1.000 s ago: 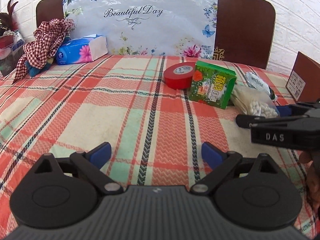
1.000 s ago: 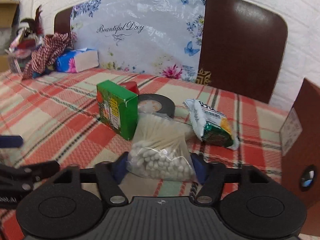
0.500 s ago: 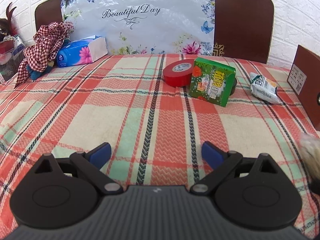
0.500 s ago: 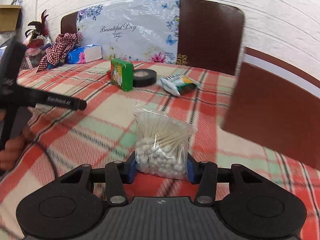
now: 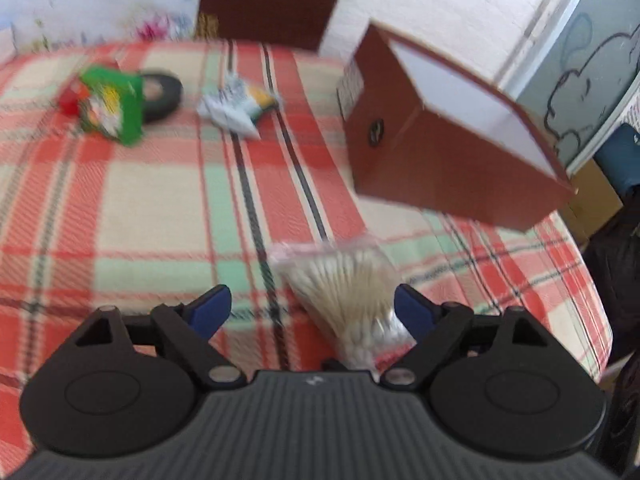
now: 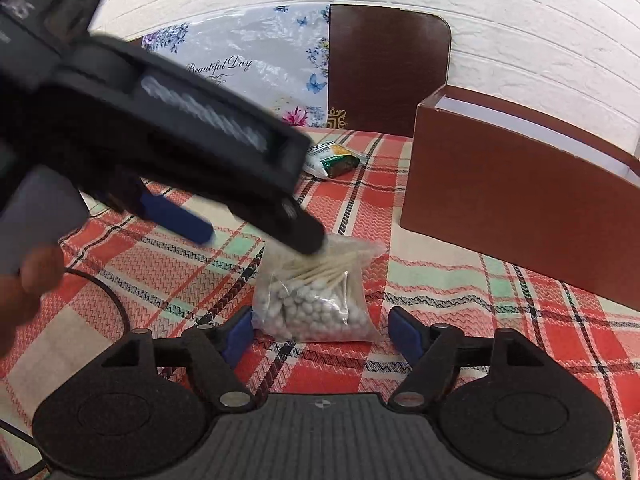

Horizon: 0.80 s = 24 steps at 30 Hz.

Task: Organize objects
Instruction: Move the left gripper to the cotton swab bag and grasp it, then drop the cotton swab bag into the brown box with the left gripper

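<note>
A clear bag of cotton swabs lies on the plaid cloth, between the open fingers of my right gripper, which does not grip it. The bag also shows in the blurred left wrist view, between the open fingers of my left gripper, nearer the right finger. The left gripper's body hangs over the bag from the left in the right wrist view. An open brown box with a white inside stands right of the bag; it also shows in the left wrist view.
A green box, a black tape roll, a red tape roll and a snack packet lie farther back on the plaid cloth. The snack packet also shows in the right wrist view. The bed's edge drops off at the right.
My right gripper has opened and let go of the swab bag, which now lies on the cloth. My left gripper has swung right and come over the bag.
</note>
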Motion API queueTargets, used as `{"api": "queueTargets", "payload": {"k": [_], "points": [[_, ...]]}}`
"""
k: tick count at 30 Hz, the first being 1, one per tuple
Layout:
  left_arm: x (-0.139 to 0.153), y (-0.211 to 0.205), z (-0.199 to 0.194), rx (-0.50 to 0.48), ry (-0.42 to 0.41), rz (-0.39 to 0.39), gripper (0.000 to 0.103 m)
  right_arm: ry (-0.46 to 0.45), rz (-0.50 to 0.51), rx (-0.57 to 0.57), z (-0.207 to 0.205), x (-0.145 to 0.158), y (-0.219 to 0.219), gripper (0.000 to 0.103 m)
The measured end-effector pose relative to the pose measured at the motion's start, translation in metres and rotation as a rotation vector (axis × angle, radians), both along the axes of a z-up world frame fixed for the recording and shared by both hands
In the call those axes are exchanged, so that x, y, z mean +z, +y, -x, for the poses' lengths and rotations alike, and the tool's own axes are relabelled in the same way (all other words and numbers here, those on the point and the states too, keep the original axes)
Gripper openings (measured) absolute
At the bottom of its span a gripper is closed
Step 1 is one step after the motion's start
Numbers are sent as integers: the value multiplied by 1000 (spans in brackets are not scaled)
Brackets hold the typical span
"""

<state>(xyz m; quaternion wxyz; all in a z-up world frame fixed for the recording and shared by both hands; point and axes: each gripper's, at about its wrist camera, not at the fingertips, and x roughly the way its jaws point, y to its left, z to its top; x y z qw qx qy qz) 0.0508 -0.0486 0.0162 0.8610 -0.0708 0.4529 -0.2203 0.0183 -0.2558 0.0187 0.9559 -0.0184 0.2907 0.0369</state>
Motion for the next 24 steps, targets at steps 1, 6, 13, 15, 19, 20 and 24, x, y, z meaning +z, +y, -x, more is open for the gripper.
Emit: {"api": "queueTargets", "payload": {"k": [1, 6, 13, 15, 19, 20, 24], "points": [[-9, -5, -3, -3, 29, -13, 90, 3, -6, -2, -1, 0, -1, 73], [-3, -14, 2, -64, 9, 37, 39, -5, -17, 10, -2, 1, 1, 44], [71, -38, 19, -136, -220, 31, 39, -297, 60, -61, 19, 36, -3, 43], [95, -51, 18, -166, -306, 36, 39, -386, 79, -106, 16, 50, -12, 43], [118, -90, -7, -224, -386, 21, 39, -456, 108, -188, -7, 68, -38, 43], [119, -101, -14, -233, -394, 15, 39, -457, 104, -208, -14, 70, -46, 43], [111, -143, -43, -265, -422, -55, 50, -427, 103, -273, -49, 66, -79, 48]]}}
